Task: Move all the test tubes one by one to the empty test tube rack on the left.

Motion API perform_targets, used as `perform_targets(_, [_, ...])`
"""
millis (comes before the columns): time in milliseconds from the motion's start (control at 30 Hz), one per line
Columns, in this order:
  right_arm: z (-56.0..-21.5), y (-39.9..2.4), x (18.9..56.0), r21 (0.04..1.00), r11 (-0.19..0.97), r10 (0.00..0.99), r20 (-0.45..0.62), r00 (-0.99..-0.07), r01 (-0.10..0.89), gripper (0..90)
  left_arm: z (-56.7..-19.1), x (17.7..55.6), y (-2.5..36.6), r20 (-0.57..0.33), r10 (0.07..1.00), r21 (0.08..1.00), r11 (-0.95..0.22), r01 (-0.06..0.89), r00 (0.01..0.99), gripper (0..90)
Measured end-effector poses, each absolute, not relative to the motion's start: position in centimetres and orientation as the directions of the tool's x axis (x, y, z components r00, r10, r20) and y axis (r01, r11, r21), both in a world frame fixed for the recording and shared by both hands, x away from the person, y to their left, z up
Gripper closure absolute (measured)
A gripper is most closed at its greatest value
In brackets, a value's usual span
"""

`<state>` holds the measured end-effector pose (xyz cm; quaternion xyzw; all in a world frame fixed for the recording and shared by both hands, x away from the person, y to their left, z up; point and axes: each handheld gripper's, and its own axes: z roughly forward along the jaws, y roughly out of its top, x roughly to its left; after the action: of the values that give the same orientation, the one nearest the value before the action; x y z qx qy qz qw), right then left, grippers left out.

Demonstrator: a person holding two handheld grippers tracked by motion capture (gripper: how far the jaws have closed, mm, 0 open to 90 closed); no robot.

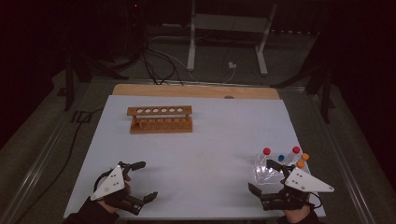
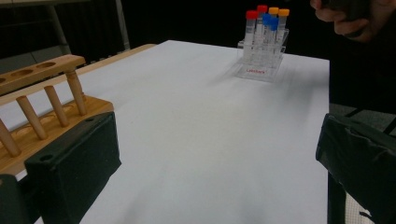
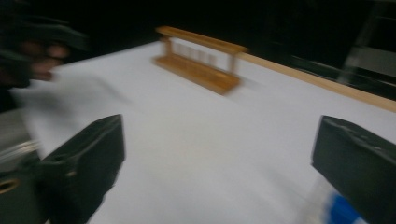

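Nearest the high camera, your two grippers sit at the near edge of the white table [image 1: 196, 154], each with its jaws spread apart and nothing between them: your left gripper [image 1: 142, 179] at the near left corner, your right gripper [image 1: 263, 176] at the near right, just beside the clear tube stand [image 1: 267, 171]. That placement reads as a ready stance, the right gripper set close to the capped tubes [image 1: 283, 157] it is best placed to reach for, the left kept well clear so the middle of the table is free. Farther back, left of centre, the wooden rack [image 1: 160, 119] stands upright with its row of round holes unfilled, well apart from the tubes; it is judged to be where they are meant to go. Your left gripper view looks across the table and gives what the high view blurs: the tubes [image 2: 264, 29] stand upright and close together in the clear stand [image 2: 261, 65], with red, blue and orange caps, while the end of the wooden rack [image 2: 44, 107] appears just behind the left jaw. Your right gripper view is smeared, yet it shows the long side of the rack [image 3: 201, 60] far off and a blue cap [image 3: 343, 210] at the lower right, close by the right jaw.
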<state>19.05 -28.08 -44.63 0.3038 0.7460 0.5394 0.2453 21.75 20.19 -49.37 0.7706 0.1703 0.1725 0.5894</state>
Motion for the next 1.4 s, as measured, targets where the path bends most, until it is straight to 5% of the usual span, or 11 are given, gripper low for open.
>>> perform_targets(533, [-45.9, -30.2, 19.3, 0.925, 0.184, 0.886, -0.009, -0.464, 0.332, 18.5, -49.3, 21.8, 20.3, 0.055, 0.461, 0.969, -0.238, 0.064, 0.886, 0.4])
perform_targets(767, [-47.3, -30.5, 20.1, 0.880, 0.164, 0.922, 0.024, -0.386, 0.446, 39.2, -49.3, 21.8, 20.3, 0.056, 0.462, 0.969, -0.240, 0.064, 0.885, 0.4])
perform_targets(1000, [-47.7, -30.8, 20.7, 0.864, 0.166, 0.922, 0.036, -0.386, 0.475, 58.3, -49.4, 21.8, 20.3, 0.052, 0.461, 0.969, -0.239, 0.068, 0.886, 0.4])
perform_targets(1400, [-48.2, -30.5, 21.2, 0.850, 0.195, 0.916, 0.021, -0.401, 0.489, 74.1, -49.4, 21.8, 20.3, 0.057, 0.461, 0.966, -0.249, 0.067, 0.886, 0.4])
